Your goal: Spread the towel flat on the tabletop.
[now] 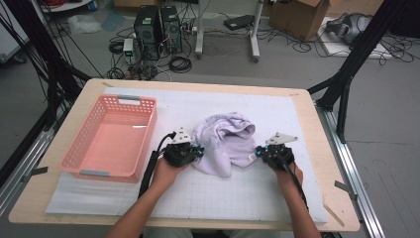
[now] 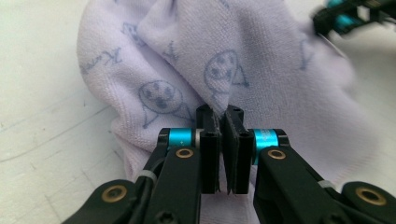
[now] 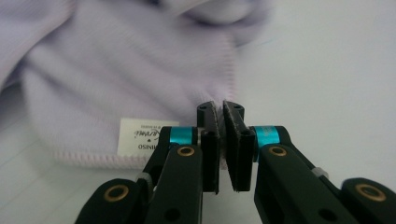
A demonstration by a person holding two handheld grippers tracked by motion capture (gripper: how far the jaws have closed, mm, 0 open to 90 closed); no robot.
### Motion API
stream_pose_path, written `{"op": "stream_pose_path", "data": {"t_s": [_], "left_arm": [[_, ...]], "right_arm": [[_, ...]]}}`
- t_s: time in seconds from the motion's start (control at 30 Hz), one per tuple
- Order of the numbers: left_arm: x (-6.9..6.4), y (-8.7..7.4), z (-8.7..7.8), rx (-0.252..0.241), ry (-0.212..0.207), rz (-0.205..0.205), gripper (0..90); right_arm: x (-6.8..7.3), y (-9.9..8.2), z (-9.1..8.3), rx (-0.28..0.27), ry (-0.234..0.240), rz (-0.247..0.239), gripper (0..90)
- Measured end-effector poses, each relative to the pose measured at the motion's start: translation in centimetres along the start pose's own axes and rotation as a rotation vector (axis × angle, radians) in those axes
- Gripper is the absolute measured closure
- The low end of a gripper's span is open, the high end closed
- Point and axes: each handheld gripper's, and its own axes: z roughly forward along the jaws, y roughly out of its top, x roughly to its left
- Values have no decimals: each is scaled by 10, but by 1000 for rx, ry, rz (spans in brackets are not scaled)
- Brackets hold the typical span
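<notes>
A crumpled pale lilac towel [image 1: 225, 139] with blue drawings lies on the white mat in the middle of the table. My left gripper [image 1: 199, 151] sits at the towel's left edge. In the left gripper view the gripper [image 2: 220, 116] is shut, pinching a fold of the towel [image 2: 261, 70] between its tips. My right gripper [image 1: 253, 154] sits at the towel's right edge. In the right gripper view the gripper [image 3: 219, 112] is shut on the stitched hem of the towel [image 3: 121, 79], near a white label [image 3: 139, 136]. The right gripper [image 2: 345, 16] also appears blurred, far off in the left gripper view.
An empty pink plastic basket [image 1: 148, 134] stands on the mat to the left of my left hand. The white gridded mat [image 1: 223, 193] covers most of the wooden table [image 1: 317, 148]. Beyond the table are computer cases, cables and a cardboard box on the floor.
</notes>
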Motion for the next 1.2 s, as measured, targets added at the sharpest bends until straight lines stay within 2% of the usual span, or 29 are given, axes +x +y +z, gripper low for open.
{"op": "stream_pose_path", "data": {"t_s": [0.07, 0.1, 0.2, 0.23, 0.27, 0.3, 0.37, 0.4, 0.43, 0.5, 0.53, 0.57, 0.6, 0.63, 0.67, 0.7, 0.73, 0.83, 0.87, 0.9, 0.93, 0.97, 1.0, 1.03, 1.07, 1.1, 1.13, 1.17, 1.2], "left_arm": [[-6, 3, -11, -32, -27, 17, 861], [-6, 3, -11, -32, -27, 17, 862], [-14, 4, -21, -64, -64, 28, 865], [-17, 3, -23, -68, -74, 30, 865], [-20, 1, -26, -70, -82, 35, 865], [-22, -1, -28, -75, -93, 35, 865], [-26, -5, -34, -75, -112, 43, 865], [-28, -7, -36, -70, -125, 46, 866], [-31, -10, -39, -63, -133, 49, 866], [-36, -15, -43, -45, -153, 64, 866], [-38, -18, -45, -38, -164, 66, 866], [-39, -21, -47, -31, -170, 67, 865], [-41, -23, -48, -29, -174, 67, 865], [-41, -26, -47, -25, -178, 71, 862], [-41, -26, -47, -25, -178, 71, 861], [-42, -27, -47, -26, -180, 70, 860], [-43, -27, -46, -26, -182, 73, 860], [-47, -27, -43, -31, -179, 89, 859], [-49, -27, -42, -34, -183, 91, 859], [-49, -27, -41, -34, -186, 94, 860], [-50, -27, -40, -34, -188, 96, 860], [-51, -28, -39, -36, -193, 90, 859], [-52, -28, -38, -35, -194, 97, 859], [-53, -28, -38, -38, -195, 98, 859], [-54, -29, -37, -40, -196, 100, 859], [-55, -30, -37, -42, -196, 100, 859], [-55, -30, -37, -42, -196, 101, 859], [-56, -31, -37, -42, -197, 100, 859], [-56, -31, -37, -42, -198, 98, 858]], "right_arm": [[-15, 7, 0, -18, -82, 20, 854], [-22, 11, 1, -29, -117, 28, 854], [-42, 22, 3, -37, -225, 56, 854], [-42, 22, 3, -37, -225, 56, 854], [-49, 25, 3, -35, -249, 73, 854], [-60, 28, 4, -39, -293, 106, 855], [-66, 29, 4, -40, -310, 125, 855], [-76, 29, 4, -34, -340, 168, 855], [-80, 29, 3, -31, -361, 190, 855], [-88, 27, 1, -42, -373, 232, 855], [-88, 27, 1, -42, -373, 232, 855], [-90, 24, 0, -47, -336, 264, 845], [-90, 24, 0, -47, -336, 264, 845], [-87, 24, 0, -33, -291, 259, 735], [-87, 24, 0, -33, -291, 259, 735], [-82, 26, -4, -58, -238, 285, 624], [-78, 29, -7, -75, -227, 286, 573], [-62, 38, -17, -133, -146, 271, 526], [-62, 38, -17, -133, -146, 271, 526], [-54, 41, -20, -142, -105, 264, 509], [-37, 46, -19, -123, -16, 224, 488], [-27, 47, -18, -109, 13, 199, 487], [-27, 47, -18, -109, 13, 199, 487], [-17, 46, -18, -116, 40, 184, 496], [1, 41, -16, -126, 77, 160, 494], [8, 38, -13, -119, 92, 155, 492], [8, 38, -13, -119, 92, 155, 492], [19, 30, -8, -108, 115, 160, 480], [23, 27, -5, -110, 127, 154, 473]]}}
